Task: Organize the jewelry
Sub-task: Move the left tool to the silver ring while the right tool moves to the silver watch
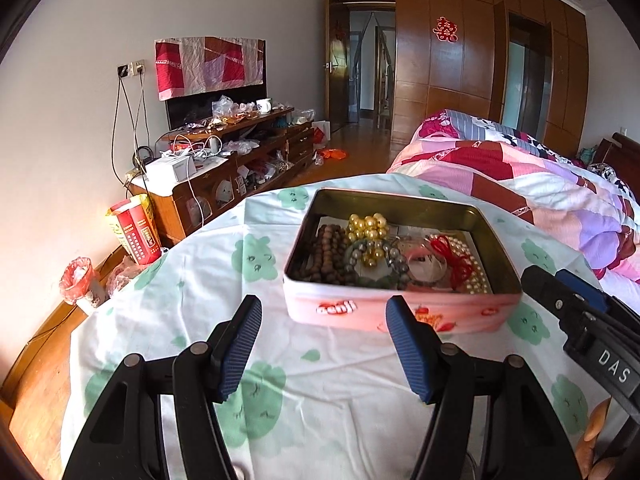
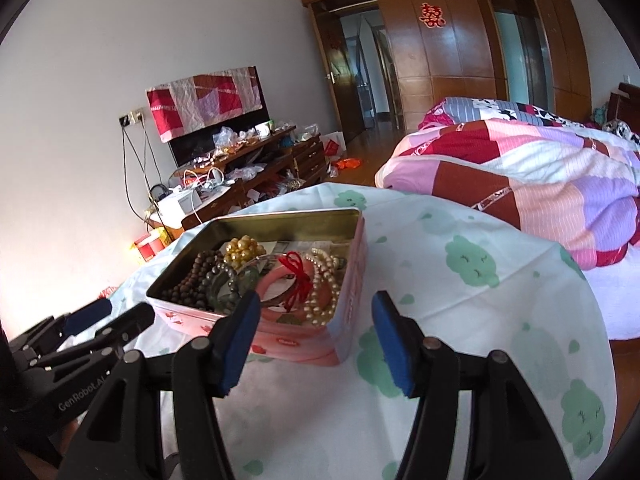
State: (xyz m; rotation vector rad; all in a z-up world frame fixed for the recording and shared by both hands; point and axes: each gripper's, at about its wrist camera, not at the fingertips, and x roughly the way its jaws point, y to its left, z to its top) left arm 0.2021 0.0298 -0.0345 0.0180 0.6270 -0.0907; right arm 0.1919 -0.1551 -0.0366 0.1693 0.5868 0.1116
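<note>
Left tool [image 1: 324, 342]: released, jaws standing wide with nothing between them, hanging over the cloth just short of the tin's near wall.
Right tool [image 2: 312, 344]: also released and empty; its jaws frame the tin's near right corner without touching it.
Jewelry tin [image 1: 400, 314]: open, lidless pink tin on the tabletop [image 1: 192, 280], which is draped in a white cloth with green cloud faces.
Contents: all heaped together inside the tin: brown wooden bead strand [image 1: 328, 254] at the left, gold pearl cluster [image 1: 366, 226] toward the back, dark grey bead bracelet [image 1: 394, 264] in the middle, pink bangle [image 2: 280, 304] tied with a red cord [image 2: 298, 276], cream pearl necklace [image 1: 474, 266] at the right.
Step in hand: judged to be the approach, before a first piece is picked out.
Doing it well: take a piece lying on top, such as the gold cluster or the corded bangle, so the strands below do not drag along. Bring one tool in from above, clear of the tin's rim, and let the other steady the tin's wall.
Risk: the strands overlap; a hasty lift could pull several out tangled.
Writing: white lettering on the tin's front, too warped to read surely; "DAS" on the right tool's body; "GenRobot.AI" on the left tool's; a red double-happiness cutout [image 1: 445, 29] on the wardrobe.
</note>
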